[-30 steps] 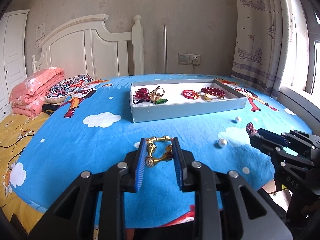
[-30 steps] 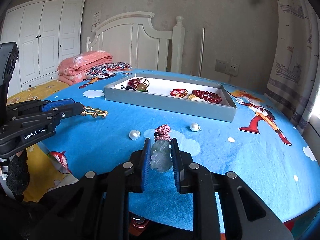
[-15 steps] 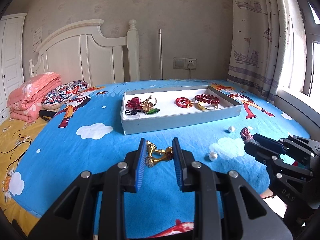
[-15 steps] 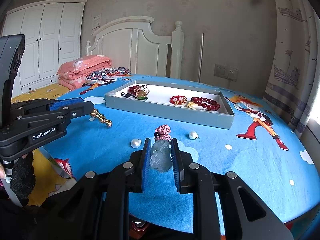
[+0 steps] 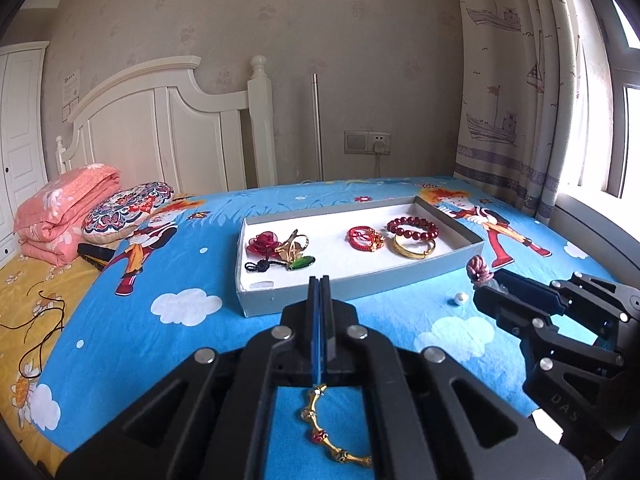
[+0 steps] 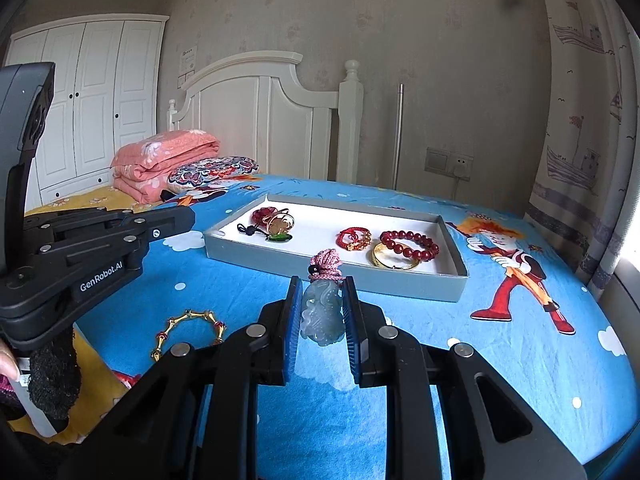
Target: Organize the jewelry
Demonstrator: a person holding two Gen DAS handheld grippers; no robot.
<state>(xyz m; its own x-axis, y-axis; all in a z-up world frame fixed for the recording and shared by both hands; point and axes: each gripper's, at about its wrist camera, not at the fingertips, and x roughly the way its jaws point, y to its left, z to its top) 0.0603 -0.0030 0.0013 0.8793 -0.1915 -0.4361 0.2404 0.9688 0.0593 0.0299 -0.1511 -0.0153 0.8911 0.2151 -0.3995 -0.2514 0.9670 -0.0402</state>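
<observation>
Above the blue bedsheet (image 5: 120, 340), both grippers tilt down toward the grey tray (image 5: 400, 280). The left gripper (image 5: 320, 284) has just snapped shut, empty; the gold bracelet (image 6: 188, 330) lies beneath. The right gripper (image 6: 322, 312) clamps the jade pendant (image 6: 322, 314).

Gold link bracelet (image 5: 335, 434) w/ red stones lies loose, curved, on blue bedsheet (image 5: 120, 332) nr its front edge. Pale jade pendant (image 6: 323, 312) w/ pink knotted cord, upright, off the sheet. Grey tray (image 5: 360, 280) mid-sheet, white inside: red rose pc + gold ring + green drop at left end; red cord bracelet, red bead bracelet, gold bangle at right end. One pearl (image 5: 460, 299) on sheet nr tray's right corner.
</observation>
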